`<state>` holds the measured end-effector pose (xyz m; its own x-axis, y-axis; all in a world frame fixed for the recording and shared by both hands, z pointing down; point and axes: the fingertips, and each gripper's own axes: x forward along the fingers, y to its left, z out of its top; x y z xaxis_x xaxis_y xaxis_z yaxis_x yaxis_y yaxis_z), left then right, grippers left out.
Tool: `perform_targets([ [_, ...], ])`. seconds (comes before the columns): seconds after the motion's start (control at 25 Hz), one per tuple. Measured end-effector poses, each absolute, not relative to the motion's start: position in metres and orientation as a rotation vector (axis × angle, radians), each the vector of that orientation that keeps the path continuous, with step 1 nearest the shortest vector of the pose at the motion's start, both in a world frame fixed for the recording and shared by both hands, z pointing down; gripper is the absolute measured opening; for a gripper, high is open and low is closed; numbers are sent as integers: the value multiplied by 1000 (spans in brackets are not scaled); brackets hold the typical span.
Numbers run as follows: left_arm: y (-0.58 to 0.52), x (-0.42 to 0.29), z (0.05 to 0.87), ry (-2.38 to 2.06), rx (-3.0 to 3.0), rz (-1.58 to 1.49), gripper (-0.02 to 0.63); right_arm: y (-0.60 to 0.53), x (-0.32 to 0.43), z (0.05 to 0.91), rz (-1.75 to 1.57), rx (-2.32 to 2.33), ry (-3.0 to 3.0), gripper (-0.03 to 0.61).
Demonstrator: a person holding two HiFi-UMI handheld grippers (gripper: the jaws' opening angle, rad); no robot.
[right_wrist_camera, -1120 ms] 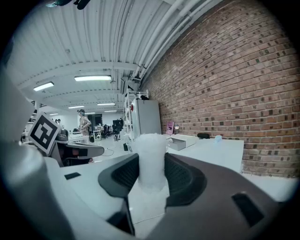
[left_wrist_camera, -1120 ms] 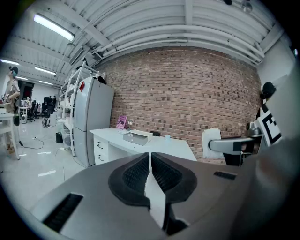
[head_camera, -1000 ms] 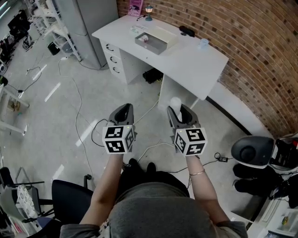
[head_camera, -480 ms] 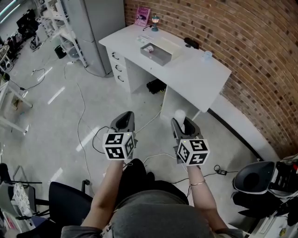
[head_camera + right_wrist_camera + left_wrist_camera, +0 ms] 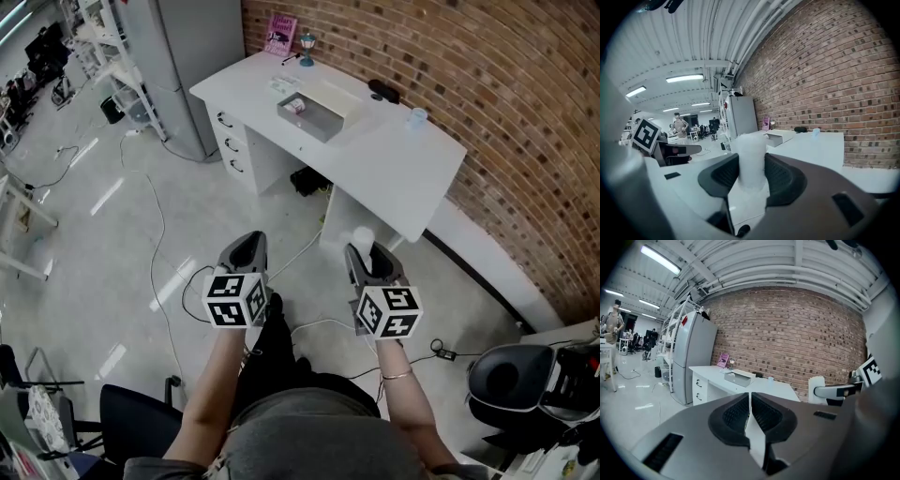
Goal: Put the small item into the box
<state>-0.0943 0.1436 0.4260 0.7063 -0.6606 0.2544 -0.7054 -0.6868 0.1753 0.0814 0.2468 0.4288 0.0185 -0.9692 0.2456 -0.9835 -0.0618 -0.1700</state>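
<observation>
Mid-walk, small item isn't at the box yet

Compared with 1 second back, the white counter [image 5: 394, 155] and its grey box [image 5: 307, 122] have barely shifted in the head view, so the drop-off looks a way off. The right claw [image 5: 367, 251] is pinching the frosted white small item [image 5: 751, 157]. The left claw [image 5: 750, 404] is pressed together on nothing. The box sits far off, well apart from both.

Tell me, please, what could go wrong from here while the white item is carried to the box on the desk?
The white item sticks up above the right tongs that grip it, so it might tip or slip out on the way.
Cables lie on the floor between the person and the desk, where the box sits some way off; a trip seems possible.
</observation>
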Motion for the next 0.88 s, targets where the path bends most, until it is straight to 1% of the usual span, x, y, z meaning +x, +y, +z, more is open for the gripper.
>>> perform_targets([
  [0.36,50,-81,445,-1069,2649,303,34,153,94,438,513,2218,-2093,169],
  [0.64,-28,-76,441,-1049,2650,292,34,75,99,434,532,2215,-2063,169],
  [0.88,-80,-72,445,-1015,2673,321,34,32,105,432,532,2246,-2021,169],
])
